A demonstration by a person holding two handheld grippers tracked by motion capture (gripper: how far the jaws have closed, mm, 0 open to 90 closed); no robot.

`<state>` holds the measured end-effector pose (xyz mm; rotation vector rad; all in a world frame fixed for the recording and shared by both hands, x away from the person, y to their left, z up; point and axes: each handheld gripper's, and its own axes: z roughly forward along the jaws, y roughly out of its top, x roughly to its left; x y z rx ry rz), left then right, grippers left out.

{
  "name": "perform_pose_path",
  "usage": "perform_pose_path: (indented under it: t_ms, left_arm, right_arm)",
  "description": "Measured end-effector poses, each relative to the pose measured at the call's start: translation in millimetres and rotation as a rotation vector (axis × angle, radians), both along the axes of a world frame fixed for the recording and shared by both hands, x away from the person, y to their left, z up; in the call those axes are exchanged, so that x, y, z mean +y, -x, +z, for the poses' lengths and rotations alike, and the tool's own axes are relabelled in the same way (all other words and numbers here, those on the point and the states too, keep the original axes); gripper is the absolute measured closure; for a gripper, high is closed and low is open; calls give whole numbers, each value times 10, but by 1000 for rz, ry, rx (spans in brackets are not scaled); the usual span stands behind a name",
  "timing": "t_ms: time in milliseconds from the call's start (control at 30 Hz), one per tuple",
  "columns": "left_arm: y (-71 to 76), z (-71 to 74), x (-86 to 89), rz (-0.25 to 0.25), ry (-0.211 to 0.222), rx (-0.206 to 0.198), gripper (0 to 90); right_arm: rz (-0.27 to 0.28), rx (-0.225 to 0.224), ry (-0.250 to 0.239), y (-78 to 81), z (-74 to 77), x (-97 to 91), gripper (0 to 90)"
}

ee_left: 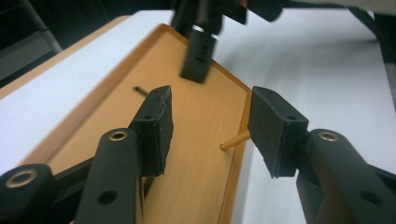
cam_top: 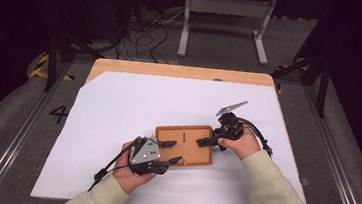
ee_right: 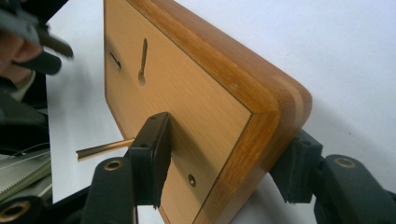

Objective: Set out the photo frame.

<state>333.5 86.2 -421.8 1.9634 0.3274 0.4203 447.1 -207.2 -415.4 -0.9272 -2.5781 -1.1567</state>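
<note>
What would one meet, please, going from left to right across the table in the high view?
Bare white sheet → left gripper, jaws open at the tray's near-left corner → wooden tray → right gripper, jaws closed on the tray's right rim → the person's right hand → white sheet again.
</note>
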Motion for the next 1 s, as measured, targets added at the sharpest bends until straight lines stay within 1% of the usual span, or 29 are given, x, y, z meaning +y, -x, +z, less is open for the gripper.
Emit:
perform_pose_path:
  t_ms: [33, 133, 167, 233, 267, 300, 367, 400, 433, 567, 600, 633, 733, 833, 900, 1000]
  left_arm:
    - [-3, 22, 46, 10, 15, 8, 491]
    - [-26, 56, 148, 36, 39, 43, 471]
    - [-38, 62, 177, 46, 46, 47, 468]
    - [-59, 77, 229, 63, 63, 50, 464]
    - [-59, 77, 229, 63, 63, 50, 462]
    - [-68, 90, 258, 72, 73, 48, 462]
    - [-78, 112, 301, 87, 84, 46, 457]
    - [-78, 122, 322, 99, 88, 44, 452]
    - [-86, 139, 366, 122, 95, 41, 450]
    - [-117, 171, 497, 165, 123, 43, 448]
    - [-117, 171, 497, 165, 123, 43, 447]
    - [-127, 174, 530, 178, 132, 49, 447]
    - [-166, 170, 640, 214, 153, 61, 439]
    - [-200, 154, 722, 242, 160, 68, 436]
    - [-217, 131, 754, 259, 151, 72, 435]
    - [-240, 101, 771, 270, 138, 81, 432]
  right_arm:
    - [2, -8, 3, 13, 6, 0, 445]
    - [5, -30, 14, 57, 28, -3, 448]
    - [5, -38, 18, 72, 33, -7, 451]
    - [7, -55, 23, 109, 43, -19, 456]
    - [8, -64, 26, 130, 50, -23, 458]
    - [8, -64, 26, 130, 50, -23, 458]
    - [13, -91, 35, 173, 64, -31, 464]
    - [16, -111, 45, 215, 79, -33, 467]
    - [19, -121, 48, 229, 83, -36, 468]
    - [36, -174, 67, 307, 110, -44, 479]
    - [43, -187, 72, 328, 118, -45, 483]
    - [43, -187, 72, 328, 118, -45, 483]
    - [64, -233, 99, 397, 149, -44, 491]
    - [80, -273, 121, 458, 171, -39, 497]
    - [94, -300, 135, 499, 184, -38, 501]
    - [113, -333, 151, 550, 200, -41, 512]
